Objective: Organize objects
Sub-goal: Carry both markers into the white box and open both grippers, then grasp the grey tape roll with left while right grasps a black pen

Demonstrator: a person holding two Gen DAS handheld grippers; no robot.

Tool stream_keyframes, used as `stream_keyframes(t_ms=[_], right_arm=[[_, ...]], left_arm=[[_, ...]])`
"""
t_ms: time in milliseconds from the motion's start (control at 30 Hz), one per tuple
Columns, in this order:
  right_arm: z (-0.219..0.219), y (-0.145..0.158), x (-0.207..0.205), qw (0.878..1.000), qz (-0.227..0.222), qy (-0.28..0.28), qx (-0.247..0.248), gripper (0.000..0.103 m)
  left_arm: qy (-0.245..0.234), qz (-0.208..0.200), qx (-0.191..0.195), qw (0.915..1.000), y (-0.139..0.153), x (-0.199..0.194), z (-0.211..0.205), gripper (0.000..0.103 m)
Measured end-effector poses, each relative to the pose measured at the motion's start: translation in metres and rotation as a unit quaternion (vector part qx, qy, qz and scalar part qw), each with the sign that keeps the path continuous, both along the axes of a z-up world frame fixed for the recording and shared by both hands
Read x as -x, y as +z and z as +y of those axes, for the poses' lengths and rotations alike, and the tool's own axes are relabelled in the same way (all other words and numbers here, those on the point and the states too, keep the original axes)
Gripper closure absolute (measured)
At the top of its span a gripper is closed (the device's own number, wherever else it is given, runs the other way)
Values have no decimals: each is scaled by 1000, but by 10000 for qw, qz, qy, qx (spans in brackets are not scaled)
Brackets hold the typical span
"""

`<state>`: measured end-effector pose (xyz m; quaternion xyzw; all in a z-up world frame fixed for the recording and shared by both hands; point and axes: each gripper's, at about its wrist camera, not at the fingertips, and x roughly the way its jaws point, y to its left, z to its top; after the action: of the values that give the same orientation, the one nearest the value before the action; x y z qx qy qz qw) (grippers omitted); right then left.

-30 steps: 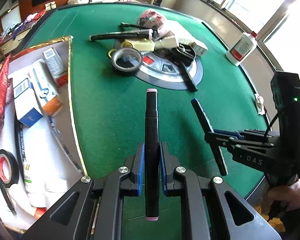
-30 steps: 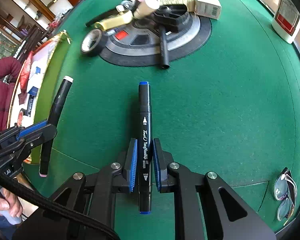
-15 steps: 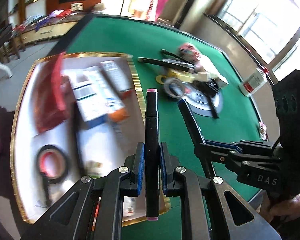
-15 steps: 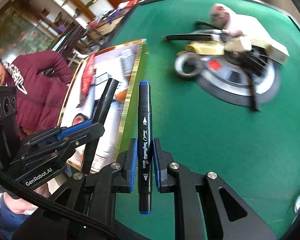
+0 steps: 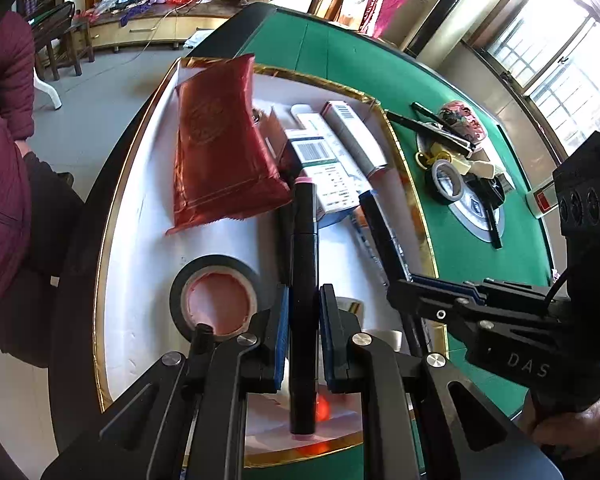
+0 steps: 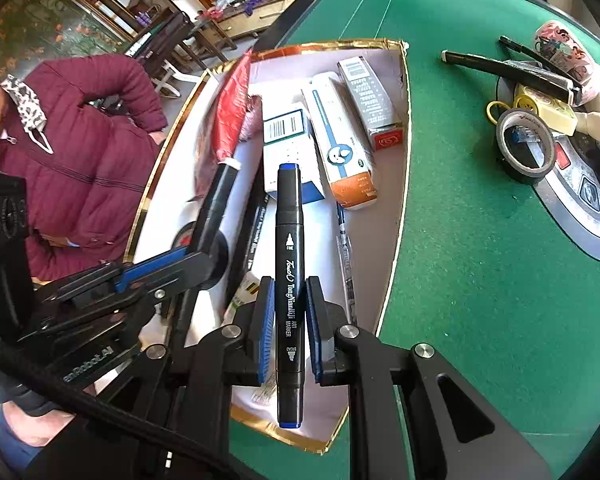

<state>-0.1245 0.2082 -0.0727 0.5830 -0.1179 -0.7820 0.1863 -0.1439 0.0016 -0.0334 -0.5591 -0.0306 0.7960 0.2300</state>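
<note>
My left gripper is shut on a black marker with pink ends and holds it above the white, gold-rimmed tray. My right gripper is shut on a black marker with blue ends, also above the tray. The right gripper shows in the left wrist view beside the left one, with its marker. The left gripper and its marker show in the right wrist view.
The tray holds a red packet, several boxes, a tape roll and pens. On the green table lie another tape roll, black pens and small items. A person in a maroon jacket stands left.
Both grippers have swung left, from over the green felt to over the tray, each still holding its marker.
</note>
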Motion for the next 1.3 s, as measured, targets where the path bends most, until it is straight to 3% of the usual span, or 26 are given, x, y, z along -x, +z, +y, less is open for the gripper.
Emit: stream_keyframes(t_ms=[333, 533, 767, 867, 933, 967, 1133, 1300], right_arm=[[4, -4, 5, 9996, -6, 19, -298, 89], [14, 10, -2, 9994, 225, 40, -262, 85], [73, 29, -17, 9967, 477, -655, -46, 71], [114, 32, -25, 9922, 486, -1146, -49, 64], [142, 31, -34, 9888, 448, -1423, -53, 60], [152, 31, -38, 9872, 437, -1533, -54, 59], [199, 24, -60, 9807, 312, -1928, -36, 57], [237, 17, -83, 9768, 199, -2133, -61, 57]], left_arm=[[49, -147, 95, 9998, -11, 3, 1, 91], [110, 102, 202, 9997, 7, 3, 9, 91], [-370, 388, 130, 9985, 33, 3, 59, 90], [-759, 338, 168, 9964, 34, 3, 101, 72], [-983, 319, 93, 9946, 35, 5, 131, 53], [-1065, 314, 83, 9938, 35, 6, 143, 50], [-1006, 247, 315, 9941, 23, 33, 201, 45], [-794, 150, 559, 9952, 2, 58, 233, 45]])
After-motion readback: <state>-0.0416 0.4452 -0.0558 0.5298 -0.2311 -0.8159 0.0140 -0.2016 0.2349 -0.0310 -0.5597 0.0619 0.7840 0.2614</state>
